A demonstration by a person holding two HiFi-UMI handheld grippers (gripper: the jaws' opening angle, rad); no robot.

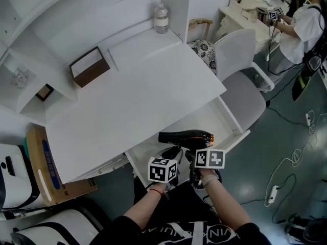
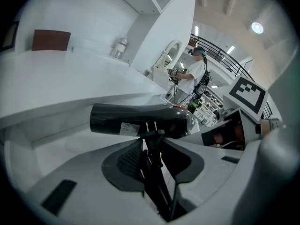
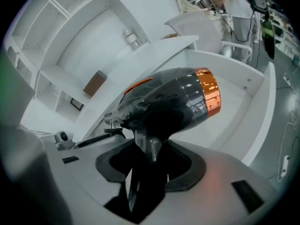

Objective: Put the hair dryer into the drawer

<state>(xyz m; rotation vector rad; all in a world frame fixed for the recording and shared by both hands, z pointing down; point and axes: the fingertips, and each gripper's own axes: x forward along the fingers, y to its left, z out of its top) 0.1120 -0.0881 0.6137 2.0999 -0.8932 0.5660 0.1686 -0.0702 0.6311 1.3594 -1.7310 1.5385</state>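
Two hand-held grippers [image 2: 152, 146] [image 3: 151, 153] clamping one hair dryer [image 1: 186, 136], one open drawer [image 1: 204, 119]

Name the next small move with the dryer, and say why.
Probably lower the dryer straight down into the drawer. The left claw and right claw are both clamped on its handle. It hangs roughly level over the open drawer and seems not yet to rest on the drawer's floor.
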